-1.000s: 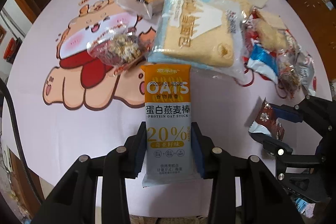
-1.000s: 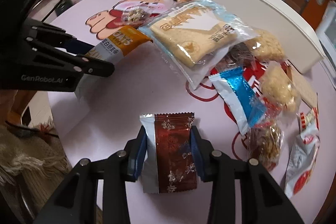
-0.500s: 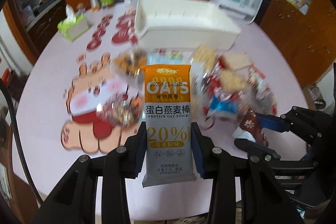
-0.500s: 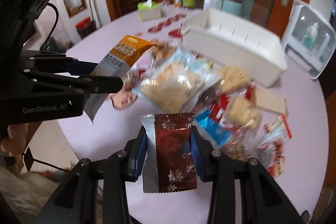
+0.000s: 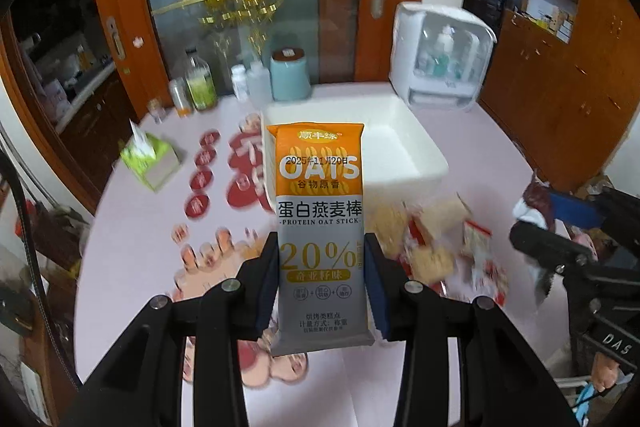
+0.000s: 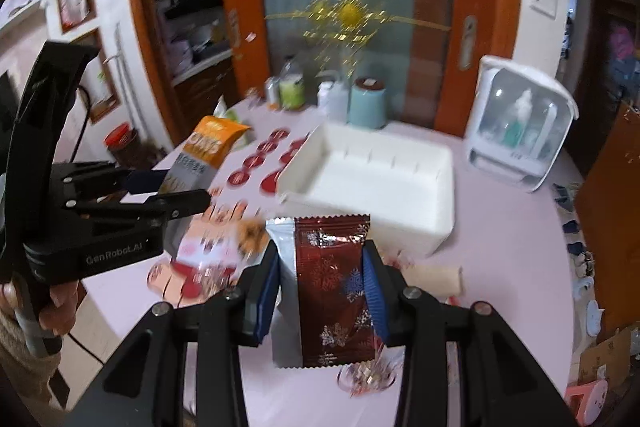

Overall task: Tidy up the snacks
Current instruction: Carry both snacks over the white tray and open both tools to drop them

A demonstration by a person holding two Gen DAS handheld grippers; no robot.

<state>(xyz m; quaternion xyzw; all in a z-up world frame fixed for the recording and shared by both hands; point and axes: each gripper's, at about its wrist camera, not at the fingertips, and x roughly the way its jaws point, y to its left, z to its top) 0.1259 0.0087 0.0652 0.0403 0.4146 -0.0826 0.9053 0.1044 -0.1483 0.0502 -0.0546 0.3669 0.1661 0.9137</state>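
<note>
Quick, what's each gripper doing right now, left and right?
Left gripper: shut on the orange protein oat stick.
Right gripper: shut on the dark red snowflake-print snack packet.

The oat bar (image 5: 320, 227) hides the white bin's (image 5: 408, 163) near-left corner; loose snacks (image 5: 432, 247) are blurred.

Orange-and-grey oat bar (image 5: 320, 227), maroon snowflake-patterned packet (image 6: 332, 291), white bin (image 6: 372, 179)

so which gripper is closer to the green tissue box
Left. The left gripper, shut on the oat stick, is on the side of the table where the green tissue box sits. The right gripper, holding the dark red packet, is on the far side from it.
</note>
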